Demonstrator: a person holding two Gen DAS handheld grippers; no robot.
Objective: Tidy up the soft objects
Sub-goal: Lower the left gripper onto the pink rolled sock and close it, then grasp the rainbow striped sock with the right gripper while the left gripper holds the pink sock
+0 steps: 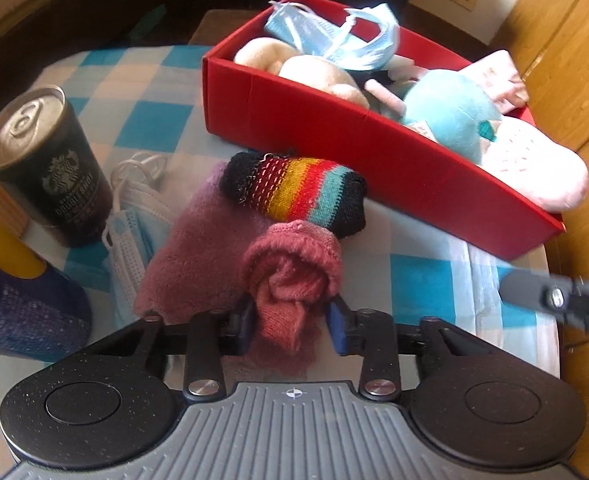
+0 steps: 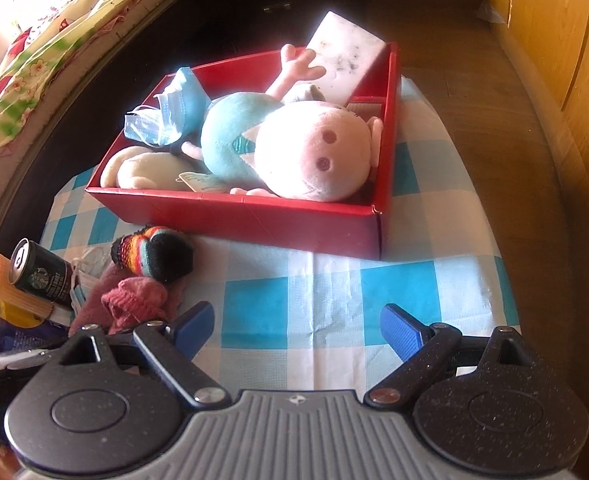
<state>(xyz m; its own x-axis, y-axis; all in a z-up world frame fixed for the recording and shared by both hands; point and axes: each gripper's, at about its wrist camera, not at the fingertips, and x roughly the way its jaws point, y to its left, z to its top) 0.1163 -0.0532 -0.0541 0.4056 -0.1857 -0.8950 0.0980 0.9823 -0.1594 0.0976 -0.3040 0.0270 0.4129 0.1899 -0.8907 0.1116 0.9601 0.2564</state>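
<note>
My left gripper (image 1: 292, 314) pinches the rolled pink sock (image 1: 294, 268) (near the red box (image 1: 334, 140)); my right gripper (image 2: 296, 330) gapes, holding nothing.

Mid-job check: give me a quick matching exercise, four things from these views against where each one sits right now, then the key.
Things
1. pink rolled sock
2. striped knit sock
3. pink plush toy
4. coffee can

Places
A. inside the red box
B. standing upright on the checked cloth, beside a face mask
C. between the fingers of the left gripper
D. lying on the cloth just in front of the box

Pairs: 1-C, 2-D, 3-A, 4-B. The right gripper is open and holds nothing.
</note>
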